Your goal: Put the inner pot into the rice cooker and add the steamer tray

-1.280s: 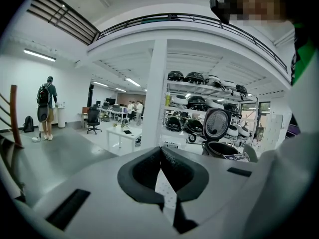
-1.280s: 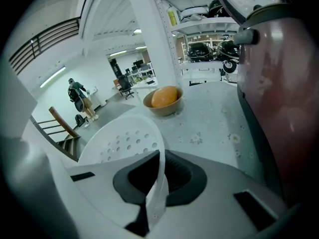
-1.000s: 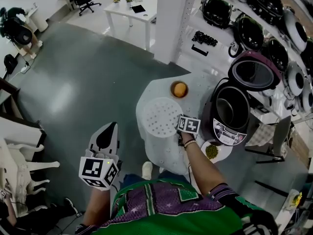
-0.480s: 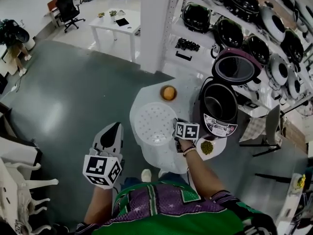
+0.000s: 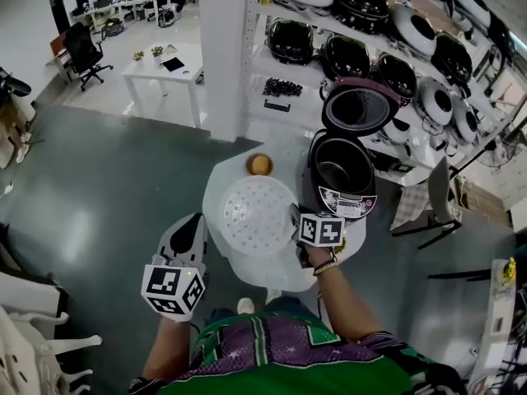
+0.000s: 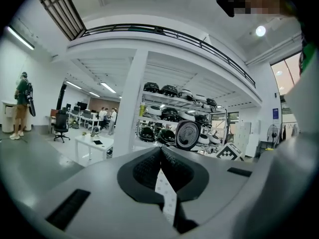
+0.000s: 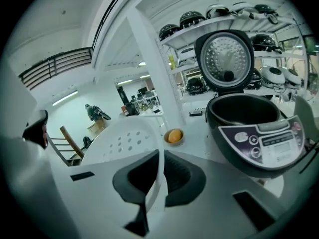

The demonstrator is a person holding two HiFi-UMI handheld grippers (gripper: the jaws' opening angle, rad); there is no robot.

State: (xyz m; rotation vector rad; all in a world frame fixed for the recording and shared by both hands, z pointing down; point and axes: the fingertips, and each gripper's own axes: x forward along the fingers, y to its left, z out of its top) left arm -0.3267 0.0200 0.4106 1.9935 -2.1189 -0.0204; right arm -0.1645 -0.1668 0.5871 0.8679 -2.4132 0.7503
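- The right claw (image 5: pixel 296 218) (image 7: pixel 160 158) is clamping down tight on the near rim of the steamer tray (image 5: pixel 255 215) (image 7: pixel 124 138), with the thin white edge running between its pads.
- The steamer tray, a white round disc dotted with holes, is hanging tilted from that grip over the round white surface (image 5: pixel 272 274), just left of the rice cooker (image 5: pixel 346 200) (image 7: pixel 264 143) and apart from it.
- The rice cooker is standing at the right edge of the surface with its lid (image 5: pixel 360 108) (image 7: pixel 227 59) swung up, and what looks like the dark inner pot (image 5: pixel 339 169) (image 7: pixel 244 111) is sitting in its well.
- A small bowl holding an orange (image 5: pixel 259 164) (image 7: pixel 174 136) is sitting on the surface beyond the tray.
- The left claw (image 5: pixel 193 220) (image 6: pixel 160 153) is hovering over the grey floor, left of the surface, pressing its jaws fully together and gripping nothing.
- Shelves (image 5: pixel 387 23) behind the surface are carrying rows of more cookers.
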